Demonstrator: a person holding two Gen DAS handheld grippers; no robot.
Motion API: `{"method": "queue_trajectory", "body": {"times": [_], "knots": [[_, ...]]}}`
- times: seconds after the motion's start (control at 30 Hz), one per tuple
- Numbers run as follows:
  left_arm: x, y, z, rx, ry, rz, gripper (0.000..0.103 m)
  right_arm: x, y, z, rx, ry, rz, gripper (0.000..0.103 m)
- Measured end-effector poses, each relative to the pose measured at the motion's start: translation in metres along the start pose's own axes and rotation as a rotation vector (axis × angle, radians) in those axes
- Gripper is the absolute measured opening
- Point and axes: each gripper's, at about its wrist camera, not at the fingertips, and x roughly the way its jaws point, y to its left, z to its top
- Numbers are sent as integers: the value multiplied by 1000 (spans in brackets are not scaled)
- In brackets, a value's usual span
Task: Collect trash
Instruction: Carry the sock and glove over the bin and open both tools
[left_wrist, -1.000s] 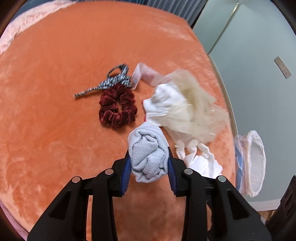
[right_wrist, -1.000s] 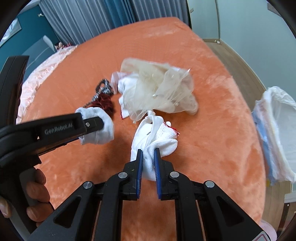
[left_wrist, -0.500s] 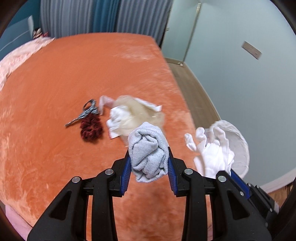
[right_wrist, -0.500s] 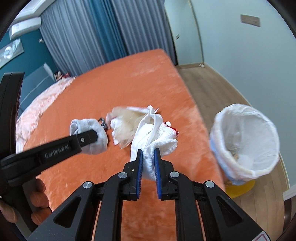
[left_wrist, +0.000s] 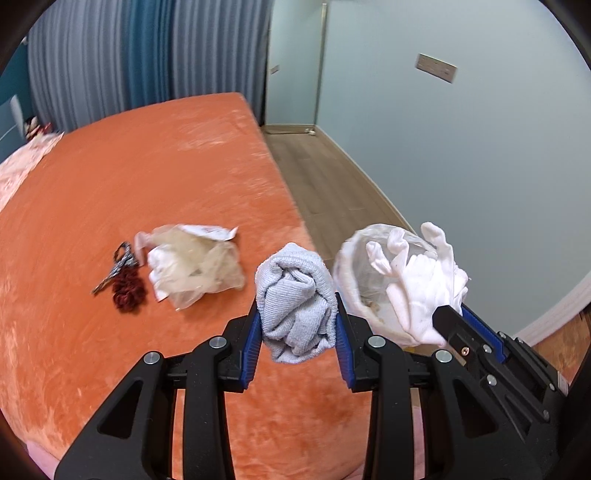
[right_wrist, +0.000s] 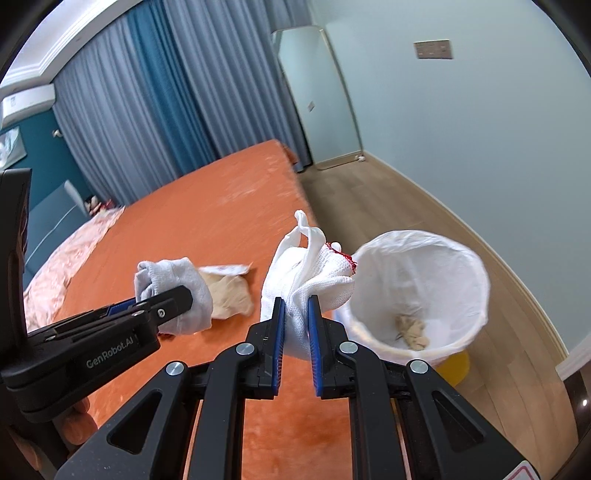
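Note:
My left gripper (left_wrist: 295, 328) is shut on a balled grey sock (left_wrist: 295, 299), held in the air above the bed's near edge; it also shows in the right wrist view (right_wrist: 173, 295). My right gripper (right_wrist: 295, 325) is shut on a bunched white glove (right_wrist: 314, 277) with a red cuff edge, held beside the rim of a white-lined trash bin (right_wrist: 443, 258). In the left wrist view the glove (left_wrist: 421, 280) hangs in front of the bin (left_wrist: 354, 273). The bin holds a crumpled tan scrap (right_wrist: 412, 330).
On the orange bed cover (left_wrist: 110, 192) lie a crumpled translucent wrapper over white cloth (left_wrist: 192, 266), a dark red scrunchie (left_wrist: 127, 290) and a grey patterned tie (left_wrist: 118, 266). A wooden floor (right_wrist: 369, 192) runs between the bed and the pale wall. Curtains hang behind.
Both grippers have lifted from the bed with their loads and swung right towards the bin. The items left on the bed now lie farther off to the left.

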Motion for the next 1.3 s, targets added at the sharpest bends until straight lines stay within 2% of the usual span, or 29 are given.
{"method": "queue_trajectory", "body": {"times": [0.17,0.53,0.83,1.17,1.2,1.23,1.27,1.3], "knots": [[3,-31,4,52,-1,-19,34,-9,-27,4,48,-23,-26,12],[32,-73,11,134,23,-55,34,-11,-73,9,96,-37,-82,12],[72,-101,28,185,58,-96,34,11,-98,23,106,-29,-121,12],[115,-120,50,183,100,-135,37,41,-119,38,103,-13,-152,15],[118,-121,51,182,102,-140,40,44,-120,39,103,-10,-151,18],[121,-121,53,180,104,-141,48,46,-120,40,102,-8,-153,18],[122,-122,55,175,104,-138,61,48,-120,41,104,-11,-158,18],[123,-120,56,162,99,-129,64,48,-119,42,104,-10,-162,18]]}}
